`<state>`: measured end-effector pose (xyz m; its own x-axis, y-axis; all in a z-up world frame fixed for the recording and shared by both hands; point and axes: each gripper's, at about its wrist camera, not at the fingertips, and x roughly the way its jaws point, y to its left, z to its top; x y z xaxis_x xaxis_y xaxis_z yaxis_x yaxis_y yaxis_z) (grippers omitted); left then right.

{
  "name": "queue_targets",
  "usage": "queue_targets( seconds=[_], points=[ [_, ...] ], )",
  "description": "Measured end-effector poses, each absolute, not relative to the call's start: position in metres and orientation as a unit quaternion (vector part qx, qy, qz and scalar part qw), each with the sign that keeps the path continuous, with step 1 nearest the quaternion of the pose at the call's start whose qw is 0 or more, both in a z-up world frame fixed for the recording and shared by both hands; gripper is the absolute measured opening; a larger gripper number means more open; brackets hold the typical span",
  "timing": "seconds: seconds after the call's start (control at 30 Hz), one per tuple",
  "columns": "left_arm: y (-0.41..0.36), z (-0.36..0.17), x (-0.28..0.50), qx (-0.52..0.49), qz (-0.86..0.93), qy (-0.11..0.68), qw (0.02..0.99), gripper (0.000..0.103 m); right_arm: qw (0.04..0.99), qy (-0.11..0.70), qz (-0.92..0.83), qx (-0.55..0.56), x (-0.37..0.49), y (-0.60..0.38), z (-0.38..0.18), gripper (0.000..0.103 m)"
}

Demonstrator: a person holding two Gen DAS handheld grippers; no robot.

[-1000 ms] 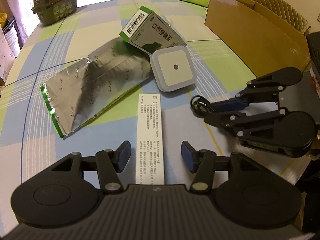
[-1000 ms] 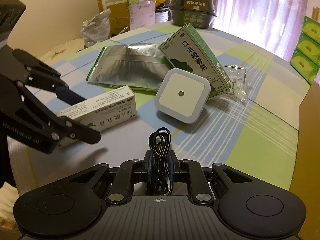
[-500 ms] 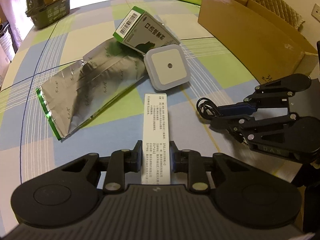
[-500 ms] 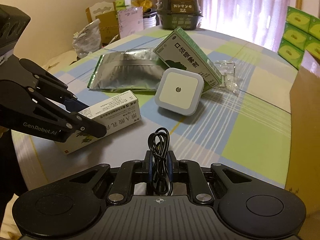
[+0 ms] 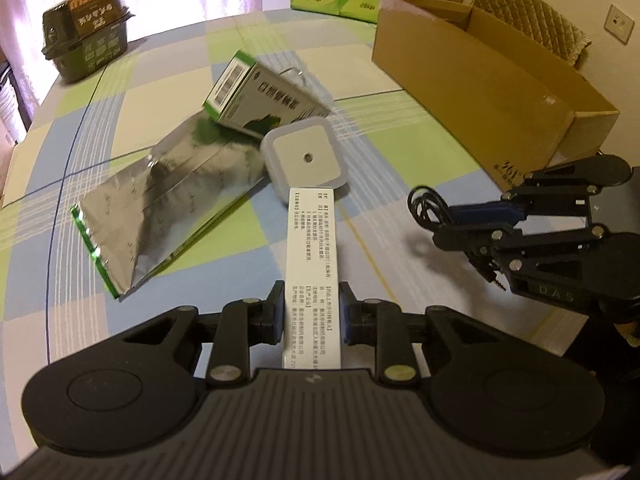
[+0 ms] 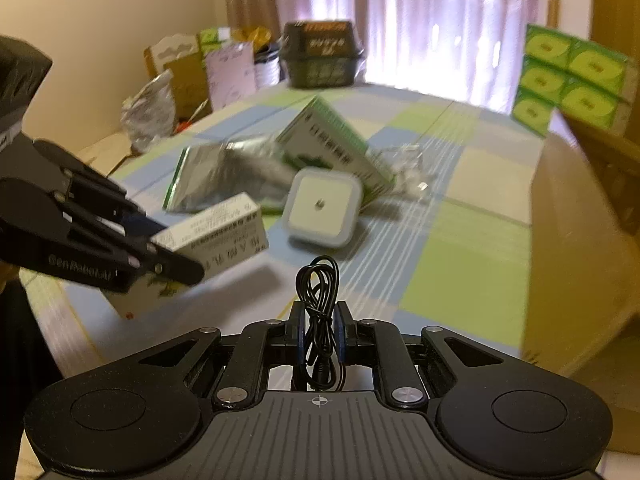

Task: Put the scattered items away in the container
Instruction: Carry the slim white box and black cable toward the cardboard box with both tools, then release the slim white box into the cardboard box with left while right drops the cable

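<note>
Left gripper (image 5: 312, 312): its 2 black fingers are clamped on the long sides of a narrow white rectangular carton printed with small black text (image 5: 313, 264). In the right wrist view the same carton (image 6: 218, 240) sits raised above the checked blue, green and cream tablecloth (image 6: 460, 272), with its shadow below it.

Right gripper (image 6: 319, 332): its blue-padded fingers are pressed together on a coiled black cable with a barrel plug (image 6: 318, 312); the coil (image 5: 430, 208) projects beyond the fingertips in the left wrist view.

Items lying on the cloth: a crinkled silver foil pouch with green edging (image 5: 168, 200); a green-and-white cardboard box with a barcode (image 5: 260, 100), tilted with 1 end resting on the pouch; a square white plastic night light with a central dot (image 5: 306, 158), touching that box; a small clear plastic packet (image 6: 408, 172) just beyond the box.

Container: an open brown cardboard box (image 5: 480, 80) stands at the right side of the table, apart from the scattered items.
</note>
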<state>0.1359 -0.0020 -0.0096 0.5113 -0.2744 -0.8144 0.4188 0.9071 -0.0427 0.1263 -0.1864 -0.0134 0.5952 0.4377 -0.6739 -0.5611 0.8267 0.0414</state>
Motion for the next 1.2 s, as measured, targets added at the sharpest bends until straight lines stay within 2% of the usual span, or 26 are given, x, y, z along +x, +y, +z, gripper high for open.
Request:
queue_targets(
  seconds=[0.3,0.63,0.9,1.2],
  points=[
    [-0.044,0.035,0.148,0.089,-0.239,0.417,0.872,0.021,0.923,0.296,0.238,-0.061,0.131,-0.22,0.046,0.017],
    [-0.134,0.091,0.17,0.096,-0.314,0.374,0.867,0.021,0.954,0.253,0.156,-0.042,0.144,-0.3,0.113,0.017],
    [-0.2,0.112,0.2,0.071,-0.344,0.363,0.863,0.021,0.958,0.265,0.105,-0.03,0.154,-0.364,0.118,0.017],
    [-0.238,0.092,0.223,0.032,-0.337,0.392,0.855,0.021,0.956,0.28,0.085,-0.014,0.165,-0.397,0.098,0.017]
  ],
)
